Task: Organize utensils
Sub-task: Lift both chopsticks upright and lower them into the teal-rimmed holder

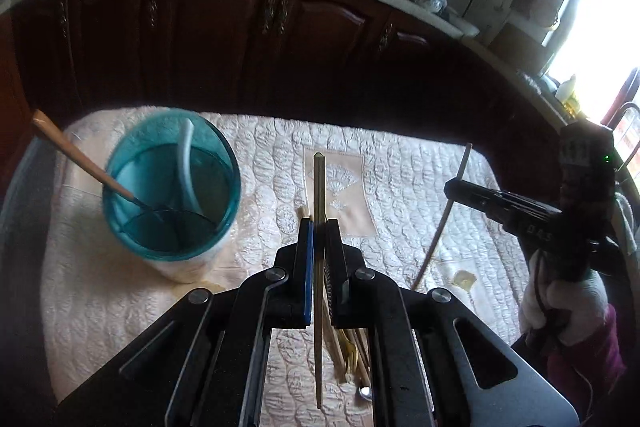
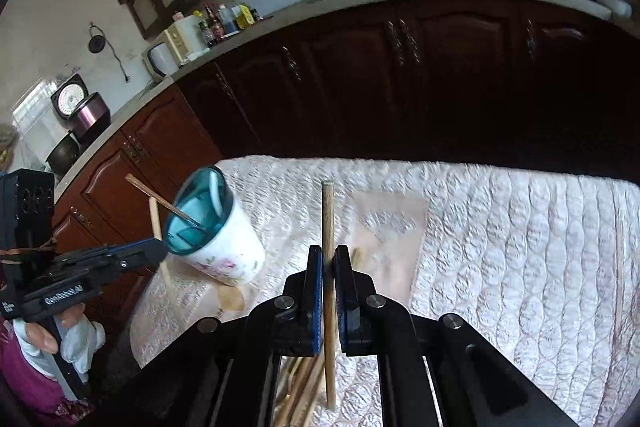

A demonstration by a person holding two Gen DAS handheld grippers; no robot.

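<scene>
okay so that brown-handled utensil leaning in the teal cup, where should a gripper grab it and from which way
Grip the brown-handled utensil on the bare handle that sticks out past the teal cup rim, coming from above and the cup's left. The handle leans out up-left there, free of the white utensil inside, so the jaws can close across its thin shaft.

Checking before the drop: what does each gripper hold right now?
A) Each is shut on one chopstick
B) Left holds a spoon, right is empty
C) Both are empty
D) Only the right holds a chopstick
A: the left gripper clamps a squared chopstick, and the right gripper clamps a round chopstick.
</scene>
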